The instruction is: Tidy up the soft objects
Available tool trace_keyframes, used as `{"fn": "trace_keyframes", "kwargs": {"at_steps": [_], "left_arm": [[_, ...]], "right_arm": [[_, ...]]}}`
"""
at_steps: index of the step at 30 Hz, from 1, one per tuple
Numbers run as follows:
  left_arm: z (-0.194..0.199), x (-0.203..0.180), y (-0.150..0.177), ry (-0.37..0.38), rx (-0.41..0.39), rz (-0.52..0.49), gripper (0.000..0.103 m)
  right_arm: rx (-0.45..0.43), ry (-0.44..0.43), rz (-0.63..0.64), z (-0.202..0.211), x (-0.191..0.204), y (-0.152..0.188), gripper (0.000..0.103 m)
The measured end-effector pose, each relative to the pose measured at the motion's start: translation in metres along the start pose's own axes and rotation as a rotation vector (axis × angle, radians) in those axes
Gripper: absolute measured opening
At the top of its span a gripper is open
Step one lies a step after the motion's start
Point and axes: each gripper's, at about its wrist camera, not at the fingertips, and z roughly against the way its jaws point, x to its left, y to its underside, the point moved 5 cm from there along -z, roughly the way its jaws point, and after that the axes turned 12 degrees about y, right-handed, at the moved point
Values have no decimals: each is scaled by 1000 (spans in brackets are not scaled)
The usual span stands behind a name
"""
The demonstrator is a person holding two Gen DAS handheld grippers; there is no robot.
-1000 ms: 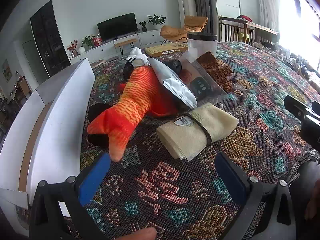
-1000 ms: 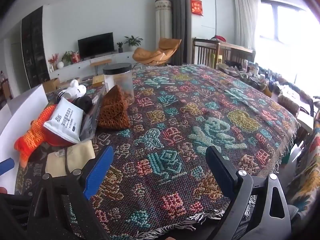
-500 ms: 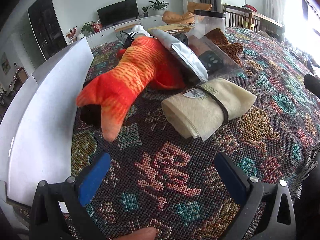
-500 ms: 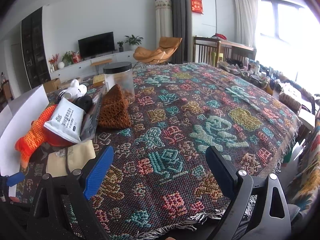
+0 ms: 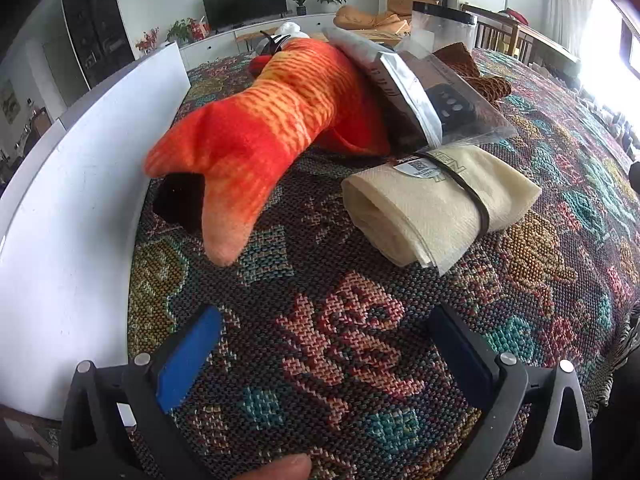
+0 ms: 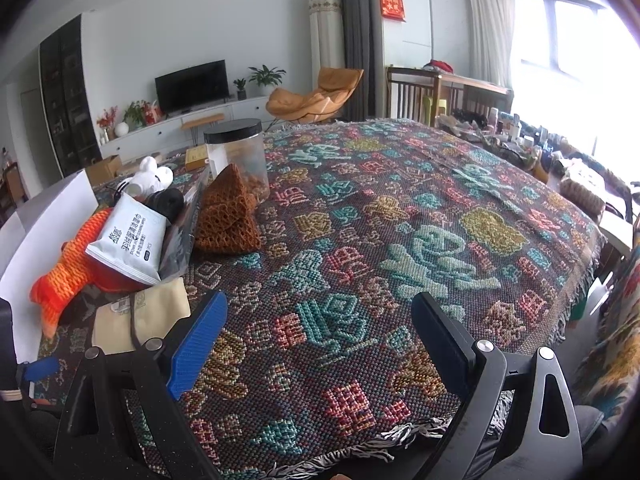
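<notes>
Fingers spread wide on both grippers, and we hold nothing in either. Our left gripper (image 5: 320,344) sits low over the patterned tablecloth (image 5: 400,360), at the bottom of its frame. Just above it, in the middle of that frame, lies the orange plush fish (image 5: 264,128), its tail pointing down toward the blue pad. A white box (image 5: 72,200) stands along the left edge, just beside the fish. To the right of the tail lies a cream folded cloth (image 5: 436,204) with a dark band around it, resting on the tablecloth. A silver-edged packet (image 5: 384,68) and a clear plastic bag (image 5: 460,100) lean on the fish's body in the upper middle.

Our right gripper (image 6: 320,324) hovers over a bare stretch of tablecloth at the bottom of its frame, well apart from the pile at the left. There we see the fish, the white packet on top of it, a brown knitted piece (image 6: 228,216) and a clear jar with a black lid (image 6: 238,152) behind it. A white plush toy (image 6: 150,176) sits at the far end of the pile.
</notes>
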Motion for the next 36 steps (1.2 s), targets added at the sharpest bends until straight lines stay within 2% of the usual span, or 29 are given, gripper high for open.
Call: {"fn": "trace_keyframes", "kwargs": {"at_steps": [2,5,7,12,16,36], "left_arm": [[-2,4,-1,28,7,28,103],[-4,7,-2,26,4,29,103],[-6,8,-4,25,9,31,103],[-6,7,-1,29,13,27,103],[-7,6,-2,26,21,33,103],[-14,14,-14,21,-9,49,103]], "right_arm": [[102,-29,-50,-21,-5,-3,95],[272,-12,-96,-67,-14,-9,95],[308,17,-98,-94,-18,-17,95],[318,33,-87,-144,-14,-30,95],[240,130,47,-164,3,-40,98],[247,114,30,-167,-1,-44,100]]}}
